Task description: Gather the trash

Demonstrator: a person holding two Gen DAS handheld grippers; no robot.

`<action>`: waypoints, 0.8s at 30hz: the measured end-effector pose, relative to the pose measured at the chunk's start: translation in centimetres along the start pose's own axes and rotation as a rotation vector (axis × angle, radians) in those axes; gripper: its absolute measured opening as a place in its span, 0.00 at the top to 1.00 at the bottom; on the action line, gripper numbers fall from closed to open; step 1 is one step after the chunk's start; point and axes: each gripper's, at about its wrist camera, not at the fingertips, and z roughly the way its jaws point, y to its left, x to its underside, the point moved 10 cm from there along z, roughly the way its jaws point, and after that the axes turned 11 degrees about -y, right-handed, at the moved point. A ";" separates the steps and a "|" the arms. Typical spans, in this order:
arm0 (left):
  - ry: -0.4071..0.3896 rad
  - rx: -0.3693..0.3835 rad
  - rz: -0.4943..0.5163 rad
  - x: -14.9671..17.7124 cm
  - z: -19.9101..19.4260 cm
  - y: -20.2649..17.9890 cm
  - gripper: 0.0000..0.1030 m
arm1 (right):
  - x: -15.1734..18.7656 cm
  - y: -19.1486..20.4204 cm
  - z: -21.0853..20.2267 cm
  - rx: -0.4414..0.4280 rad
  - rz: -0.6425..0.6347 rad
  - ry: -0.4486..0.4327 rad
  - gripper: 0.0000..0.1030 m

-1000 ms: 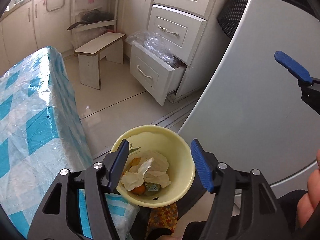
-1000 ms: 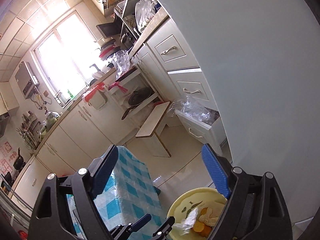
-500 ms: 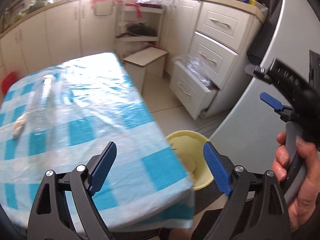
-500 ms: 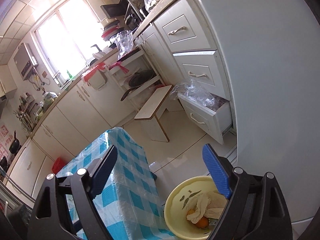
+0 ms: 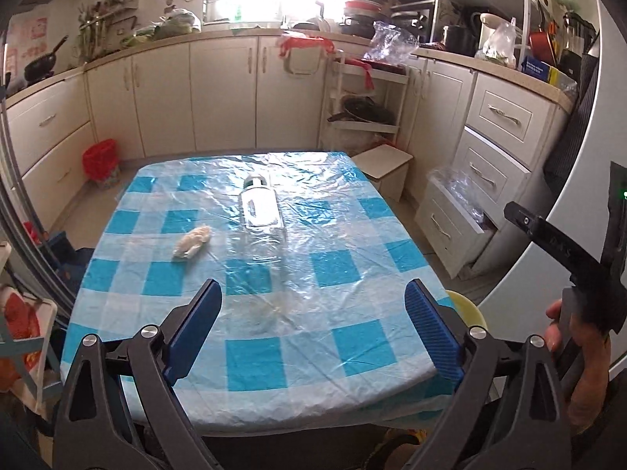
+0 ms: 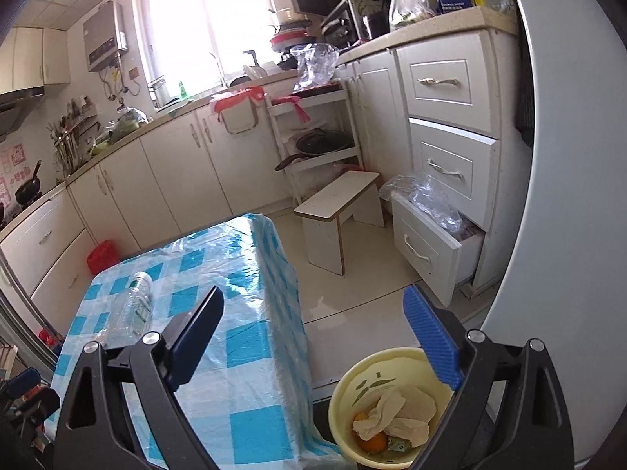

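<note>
A clear plastic bottle (image 5: 261, 207) (image 6: 133, 309) lies on its side on the blue-checked table (image 5: 274, 356) (image 6: 250, 391). Left of it lies a crumpled tissue (image 5: 192, 241). My left gripper (image 5: 313, 301) hovers over the table's near edge, short of both; its jaws are opening with nothing between them. My right gripper (image 6: 313, 305) hangs beside the table's right corner, above the yellow bin (image 6: 360, 387) (image 5: 466, 309) on the floor, which holds tissues and orange peel. Its jaws are opening too, empty. A hand (image 5: 580, 337) holds that gripper.
A white stool (image 6: 337, 203) and an open bottom drawer stuffed with plastic bags (image 6: 431, 231) stand past the table's right side. A grey fridge (image 6: 568, 235) fills the right. A red basket (image 5: 100, 160) sits on the floor at the far left.
The left gripper rose and swung left from over the yellow bin to face the tabletop, its jaws widening. The right gripper rolled more upright and shifted, so the bottle came into its view.
</note>
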 end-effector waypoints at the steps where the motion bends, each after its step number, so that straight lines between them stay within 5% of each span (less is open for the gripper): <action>1: -0.007 -0.010 -0.004 -0.1 -0.4 0.6 0.11 | 0.2 0.8 -0.4 -0.010 -0.007 -0.004 0.11; 13: -0.030 -0.058 -0.070 0.5 -2.2 5.5 0.11 | 2.9 9.1 -2.2 -0.123 -0.126 -0.004 0.10; 24: -0.018 -0.088 -0.117 1.3 -1.7 7.9 0.11 | 4.6 10.9 -1.4 -0.130 -0.170 0.029 0.10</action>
